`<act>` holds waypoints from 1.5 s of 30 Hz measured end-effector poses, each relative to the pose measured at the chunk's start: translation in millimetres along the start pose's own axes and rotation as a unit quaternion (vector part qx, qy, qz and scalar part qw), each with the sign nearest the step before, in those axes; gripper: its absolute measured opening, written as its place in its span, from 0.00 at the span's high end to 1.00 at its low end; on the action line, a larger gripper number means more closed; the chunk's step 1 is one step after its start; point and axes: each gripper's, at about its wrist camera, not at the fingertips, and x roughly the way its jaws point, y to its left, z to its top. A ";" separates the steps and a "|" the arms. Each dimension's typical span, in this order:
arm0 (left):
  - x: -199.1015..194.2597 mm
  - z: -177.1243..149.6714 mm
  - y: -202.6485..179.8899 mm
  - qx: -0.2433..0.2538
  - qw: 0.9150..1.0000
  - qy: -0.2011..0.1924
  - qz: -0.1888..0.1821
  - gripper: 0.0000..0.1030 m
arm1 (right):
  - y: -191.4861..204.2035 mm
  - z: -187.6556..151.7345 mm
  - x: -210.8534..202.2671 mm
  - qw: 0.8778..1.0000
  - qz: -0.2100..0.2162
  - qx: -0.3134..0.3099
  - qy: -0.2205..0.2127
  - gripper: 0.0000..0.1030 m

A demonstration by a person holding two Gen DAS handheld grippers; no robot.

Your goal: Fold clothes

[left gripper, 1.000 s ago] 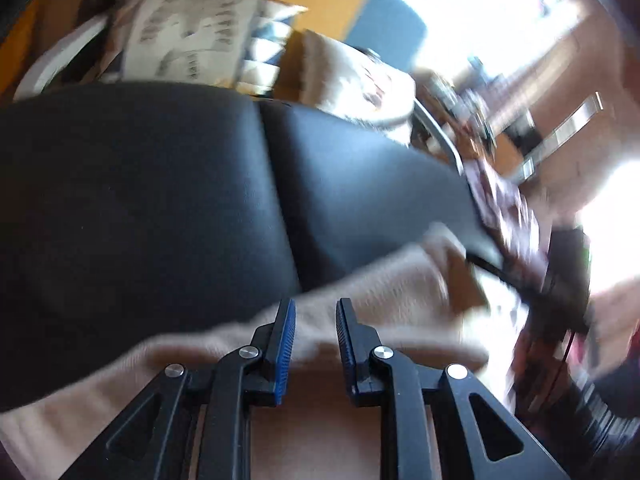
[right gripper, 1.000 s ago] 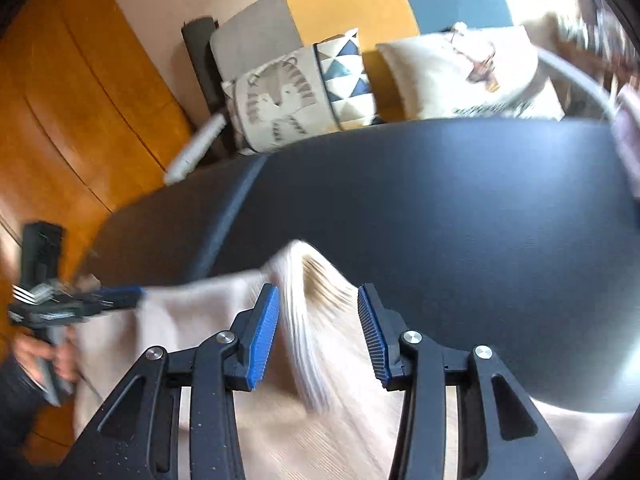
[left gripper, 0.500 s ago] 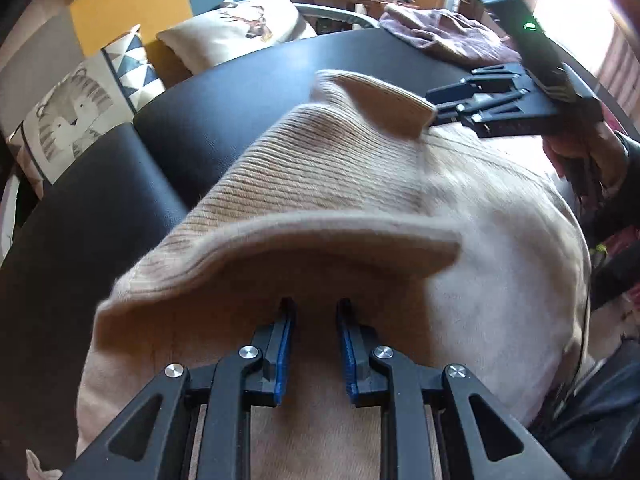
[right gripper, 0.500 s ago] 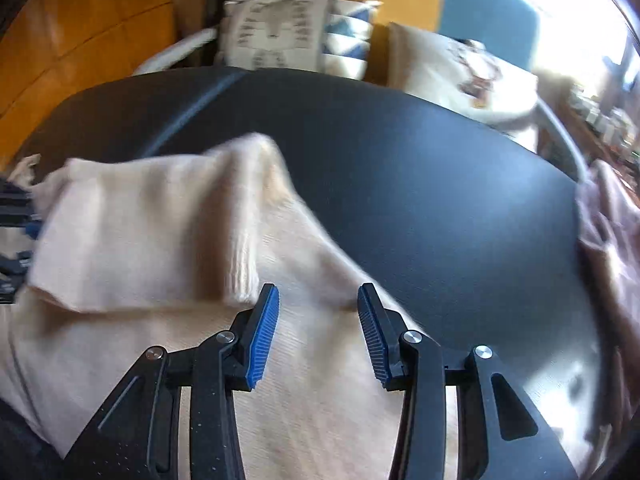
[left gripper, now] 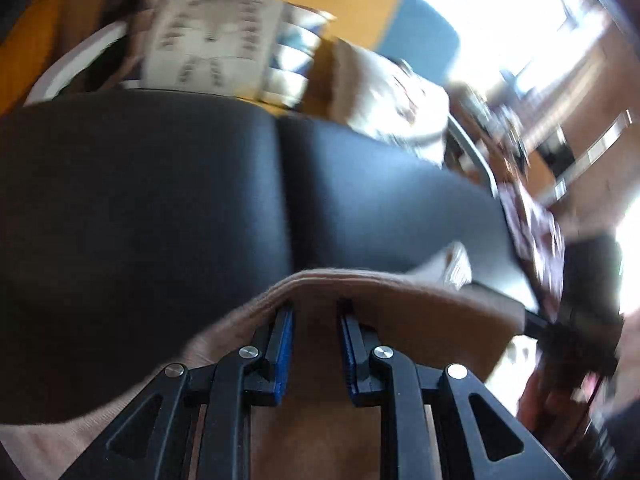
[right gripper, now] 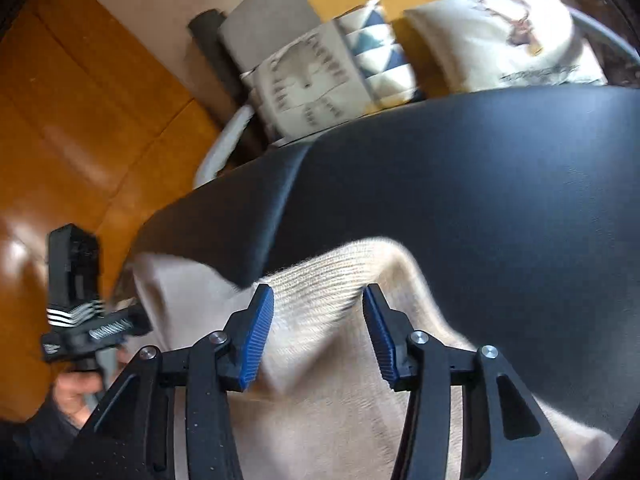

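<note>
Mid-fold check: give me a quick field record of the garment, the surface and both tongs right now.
garment: beige knit sweater, rumpled, one ribbed fold raised
surface: black padded table
left tongs: narrow gap, tips under a sweater edge; grip unclear
right tongs: open, straddling the raised fold
background: cushions beyond the table
image quality: left view motion-blurred
</note>
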 end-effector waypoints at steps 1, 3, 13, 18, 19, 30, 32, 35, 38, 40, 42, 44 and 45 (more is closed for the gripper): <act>-2.1 0.4 5.5 -0.011 1.000 -0.009 0.008 0.80 | -0.2 -1.3 -1.0 1.000 -0.014 -0.008 -0.002 0.52; -6.7 -1.8 17.0 -0.014 1.000 -0.012 0.021 0.80 | -1.4 -9.3 -11.2 0.999 -0.031 -0.032 -0.011 0.52; -14.4 -30.9 2.1 0.078 0.996 0.023 0.029 0.80 | 14.9 -33.6 -22.3 0.985 -0.128 -0.110 0.018 0.51; 0.9 -29.3 -16.0 0.115 0.992 0.049 0.016 0.80 | 25.4 -36.5 7.6 0.977 -0.125 -0.155 0.075 0.51; 5.4 -27.1 -17.4 0.117 0.992 0.052 0.017 0.80 | 29.1 -35.9 13.3 0.976 -0.118 -0.164 0.082 0.51; 7.9 4.9 14.9 0.019 0.999 -0.012 0.046 0.80 | 4.6 25.1 42.1 0.988 -0.140 -0.066 -0.001 0.51; 3.0 5.6 20.0 0.012 0.997 -0.027 0.071 0.80 | 9.4 19.4 37.1 0.986 -0.143 -0.083 -0.004 0.51; -0.9 1.5 22.7 0.013 0.997 -0.029 0.076 0.80 | 24.2 12.4 39.6 0.982 -0.148 -0.117 0.001 0.51; -0.2 -2.6 15.7 0.036 0.996 -0.031 0.075 0.80 | 35.8 10.7 47.4 0.982 -0.135 -0.134 0.017 0.51; 3.6 -4.1 12.8 0.050 0.995 -0.025 0.082 0.80 | 38.3 12.6 58.6 0.982 -0.122 -0.140 0.040 0.46; 7.4 -5.6 9.8 0.064 0.994 -0.018 0.089 0.80 | 37.2 13.8 66.5 0.981 -0.118 -0.147 0.047 0.41; 11.2 -7.1 6.9 0.078 0.992 -0.012 0.095 0.80 | 34.0 17.3 66.8 0.978 -0.143 -0.144 0.050 0.41; 11.3 -7.0 7.5 0.080 0.992 -0.013 0.096 0.80 | 30.8 18.9 64.0 0.978 -0.155 -0.135 0.045 0.41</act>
